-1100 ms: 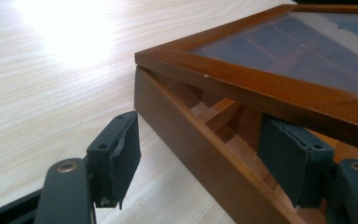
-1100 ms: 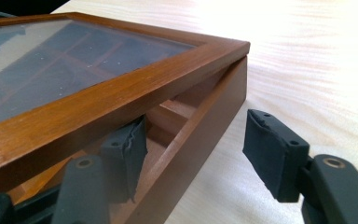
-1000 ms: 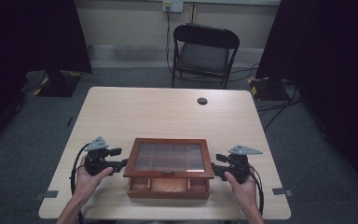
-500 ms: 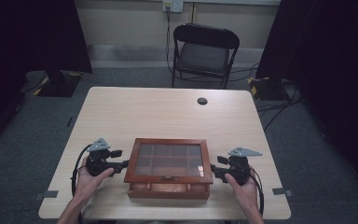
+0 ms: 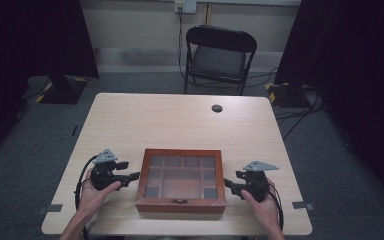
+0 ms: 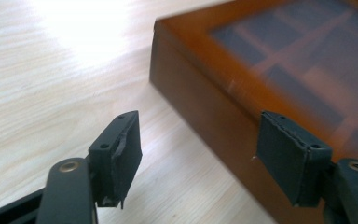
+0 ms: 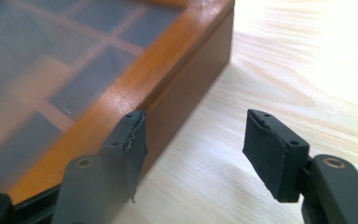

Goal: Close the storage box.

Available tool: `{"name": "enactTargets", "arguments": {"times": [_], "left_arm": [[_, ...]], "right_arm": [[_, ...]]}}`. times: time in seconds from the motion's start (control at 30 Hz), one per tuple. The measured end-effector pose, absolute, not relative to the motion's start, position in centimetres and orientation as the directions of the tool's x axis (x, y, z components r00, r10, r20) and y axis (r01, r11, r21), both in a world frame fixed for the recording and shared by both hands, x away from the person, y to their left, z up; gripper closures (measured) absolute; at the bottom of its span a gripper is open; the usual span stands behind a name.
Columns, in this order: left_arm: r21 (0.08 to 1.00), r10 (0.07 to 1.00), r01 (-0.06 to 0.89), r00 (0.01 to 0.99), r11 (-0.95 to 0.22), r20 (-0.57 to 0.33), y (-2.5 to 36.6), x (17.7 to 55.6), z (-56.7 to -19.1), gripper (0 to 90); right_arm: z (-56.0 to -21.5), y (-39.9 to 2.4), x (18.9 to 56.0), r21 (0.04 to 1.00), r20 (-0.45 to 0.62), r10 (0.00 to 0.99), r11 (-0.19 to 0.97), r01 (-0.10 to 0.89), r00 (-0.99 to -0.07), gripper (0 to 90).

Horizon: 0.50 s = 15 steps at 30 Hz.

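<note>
Wooden box, reddish-brown, flat and rectangular, lies in the lower centre of the high view on the table's near part. Lid shut (glass top, dark compartments in a grid showing through). Small metal clasp at the middle of its near wall. Sits level, long sides square with the table's near edge.

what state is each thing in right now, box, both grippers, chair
wooden box: lid shut, lying flat on the table, front clasp toward the person
left gripper: jaws open, nothing between them, at the box's left side
right gripper: jaws open, nothing between them, at the box's right side
folding chair: unfolded, upright, unoccupied, beyond the table's far edge
</note>
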<state>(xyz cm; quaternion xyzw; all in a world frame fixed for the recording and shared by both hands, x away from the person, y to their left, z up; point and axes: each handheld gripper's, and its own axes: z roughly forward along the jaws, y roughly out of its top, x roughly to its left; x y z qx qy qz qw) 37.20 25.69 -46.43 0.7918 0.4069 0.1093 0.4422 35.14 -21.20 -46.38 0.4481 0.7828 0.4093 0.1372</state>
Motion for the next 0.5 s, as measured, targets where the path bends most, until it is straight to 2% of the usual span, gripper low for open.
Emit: {"name": "enactTargets", "arguments": {"times": [0.07, 0.17, 0.3, 0.4, 0.5], "left_arm": [[0.790, 0.744, 0.546, 0.643, -0.278, -0.183, 25.5, 37.3, -46.5, 29.2], [0.785, 0.745, 0.543, 0.646, -0.298, -0.164, 25.4, 37.4, -46.6, 28.2], [0.787, 0.765, 0.553, 0.621, -0.275, -0.169, 26.1, 37.6, -46.4, 26.1], [0.781, 0.793, 0.568, 0.588, -0.262, -0.162, 27.0, 37.9, -46.3, 19.4], [0.772, 0.808, 0.579, 0.569, -0.261, -0.153, 28.1, 38.2, -46.4, 19.6]], "right_arm": [[-46.2, -21.5, 35.2, 0.779, 0.206, 0.802, 0.212, 0.590, -0.561, 37.3], [-45.9, -21.8, 35.3, 0.785, 0.212, 0.808, 0.195, 0.588, -0.550, 35.6], [-45.9, -22.2, 35.6, 0.780, 0.206, 0.829, 0.182, 0.599, -0.520, 27.3], [-46.1, -22.8, 35.8, 0.773, 0.201, 0.856, 0.160, 0.614, -0.476, 16.7], [-46.3, -23.5, 35.9, 0.758, 0.193, 0.877, 0.151, 0.634, -0.440, 15.3]]}}
